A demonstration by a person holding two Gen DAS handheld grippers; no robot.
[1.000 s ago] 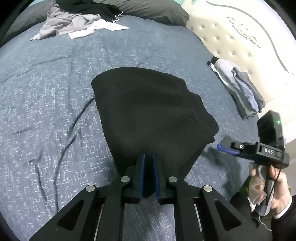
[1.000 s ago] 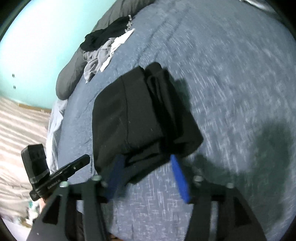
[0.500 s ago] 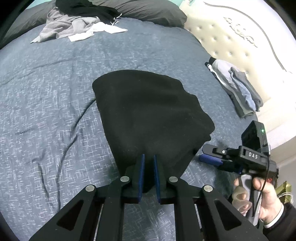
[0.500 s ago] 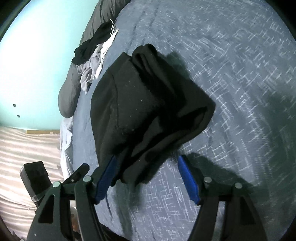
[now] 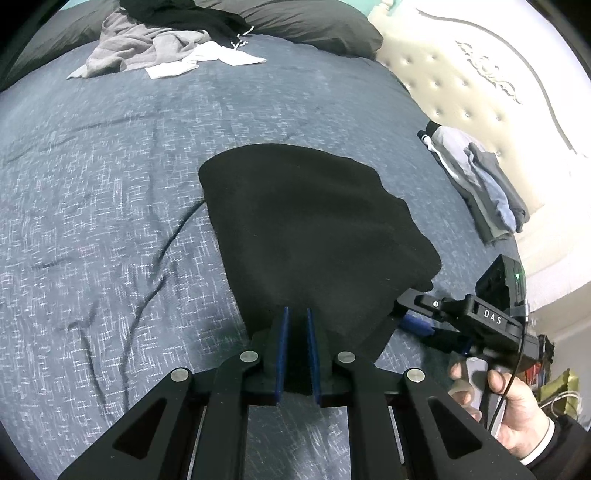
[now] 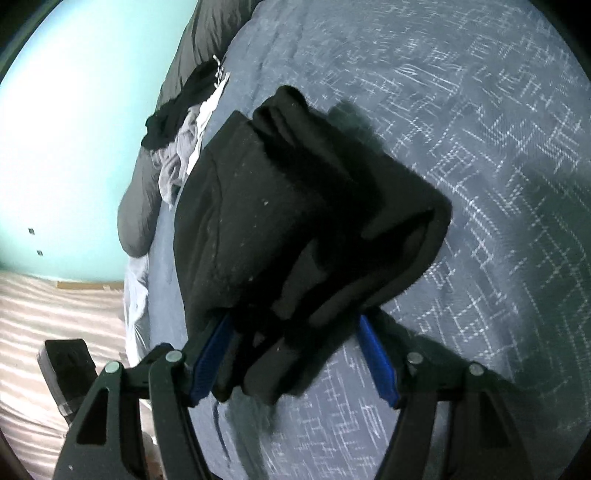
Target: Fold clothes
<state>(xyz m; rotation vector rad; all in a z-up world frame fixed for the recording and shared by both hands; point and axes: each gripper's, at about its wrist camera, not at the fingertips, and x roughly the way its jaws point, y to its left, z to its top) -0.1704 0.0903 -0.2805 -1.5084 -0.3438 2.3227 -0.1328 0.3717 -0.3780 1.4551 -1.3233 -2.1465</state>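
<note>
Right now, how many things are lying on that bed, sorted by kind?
Black garment being folded: 1
Loose heap of unfolded clothes: 1
Stack of folded clothes: 1
Dark pillows: 1 clear, maybe more at the frame's edge
Total: 4 at least; the pieces within each pile can't be counted.

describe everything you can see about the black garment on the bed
The black garment is a plain, soft, matte fabric, knit or fleece by its look, with pale lint specks. It is folded into several stacked layers, the edges showing in the right wrist view. It rests on the blue-grey patterned bedspread, its near end raised. The left gripper is shut on the near edge. The right gripper sits at the near right corner, jaws spread around the layers, one pad against the cloth, the other clear.
</note>
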